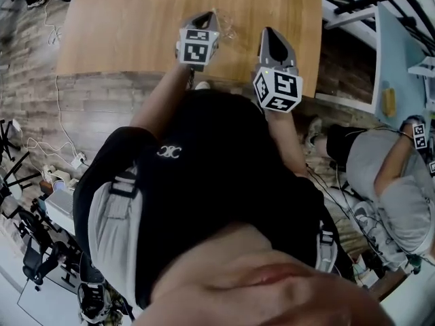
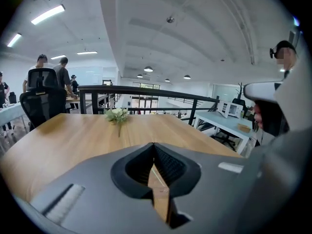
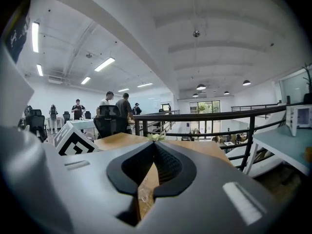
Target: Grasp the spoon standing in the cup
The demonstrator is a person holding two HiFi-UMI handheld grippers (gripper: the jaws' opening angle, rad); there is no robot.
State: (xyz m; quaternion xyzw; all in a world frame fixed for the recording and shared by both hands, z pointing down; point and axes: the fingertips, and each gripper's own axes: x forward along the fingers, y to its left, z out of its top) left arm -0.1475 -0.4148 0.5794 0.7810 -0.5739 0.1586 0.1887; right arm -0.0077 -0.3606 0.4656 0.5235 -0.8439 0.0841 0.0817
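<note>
No cup or spoon shows in any view. In the head view both grippers are held out over the near edge of a wooden table (image 1: 136, 19). My left gripper (image 1: 207, 17) sits beyond its marker cube, and my right gripper (image 1: 270, 34) is beside it to the right. In the left gripper view the left gripper (image 2: 154, 145) has its jaws meeting at the tip with nothing between them. The right gripper (image 3: 155, 144) looks the same in its own view. A small sprig of white flowers (image 2: 117, 115) lies further along the table, also seen as flowers (image 3: 156, 137) in the right gripper view.
A small clear glinting thing (image 1: 228, 26) lies on the table between the gripper tips. A black railing (image 2: 146, 90) runs behind the table's far end. A black office chair (image 2: 43, 94) and standing people are at the left. Another person (image 1: 394, 182) sits at the right.
</note>
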